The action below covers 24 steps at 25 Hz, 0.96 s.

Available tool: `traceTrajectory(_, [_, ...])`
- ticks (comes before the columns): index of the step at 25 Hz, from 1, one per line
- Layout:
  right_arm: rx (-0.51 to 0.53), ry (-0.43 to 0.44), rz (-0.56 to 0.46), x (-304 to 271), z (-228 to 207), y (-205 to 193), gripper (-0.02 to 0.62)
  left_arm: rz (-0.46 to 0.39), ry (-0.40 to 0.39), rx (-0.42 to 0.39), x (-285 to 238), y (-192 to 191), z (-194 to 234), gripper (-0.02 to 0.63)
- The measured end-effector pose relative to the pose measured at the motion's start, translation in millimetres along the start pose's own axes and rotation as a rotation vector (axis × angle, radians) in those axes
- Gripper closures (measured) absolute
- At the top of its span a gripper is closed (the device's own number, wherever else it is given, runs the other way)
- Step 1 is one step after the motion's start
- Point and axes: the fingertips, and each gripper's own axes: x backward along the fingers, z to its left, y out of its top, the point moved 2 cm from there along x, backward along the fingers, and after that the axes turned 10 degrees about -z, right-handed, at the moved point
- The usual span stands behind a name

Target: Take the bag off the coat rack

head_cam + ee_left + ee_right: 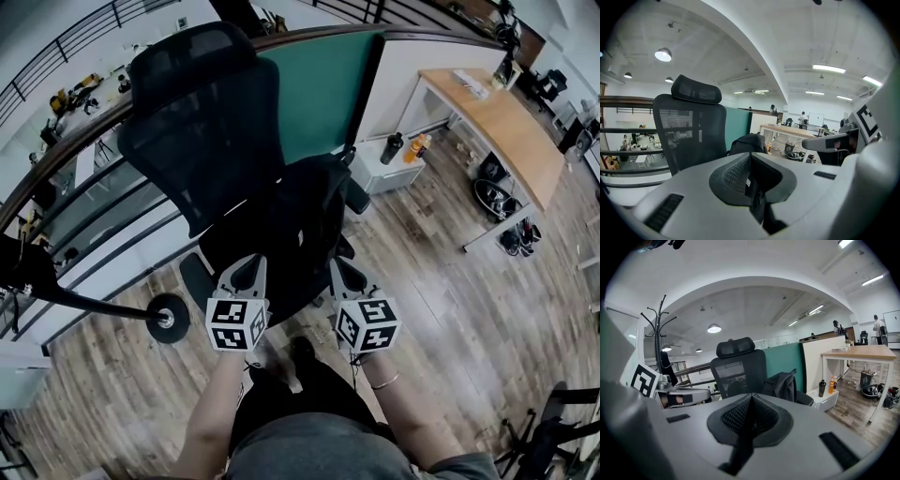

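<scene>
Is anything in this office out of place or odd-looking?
Only one thing: a black bag lies slumped on the seat of the office chair rather than hanging on the coat rack that stands to the chair's left. Nothing looks spilled or broken.

Bright, even light comes from a round ceiling lamp [663, 55] and strip lights [828, 69]. Both gripper views bulge and darken at the rims. The head view seems dimmer, and the black bag [305, 220] loses detail.
</scene>
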Motion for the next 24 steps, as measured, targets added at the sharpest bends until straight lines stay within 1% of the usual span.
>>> traceTrajectory(6, [0.0,0.013,0.002,5,4,-1,0.594,-0.012,0.005,-0.003,4,3,-5,0.577])
traceTrajectory(24, [0.009,0.024,0.001,9,-4,3,0.594,-0.02,0.012,-0.017,0,8,-18,0.577])
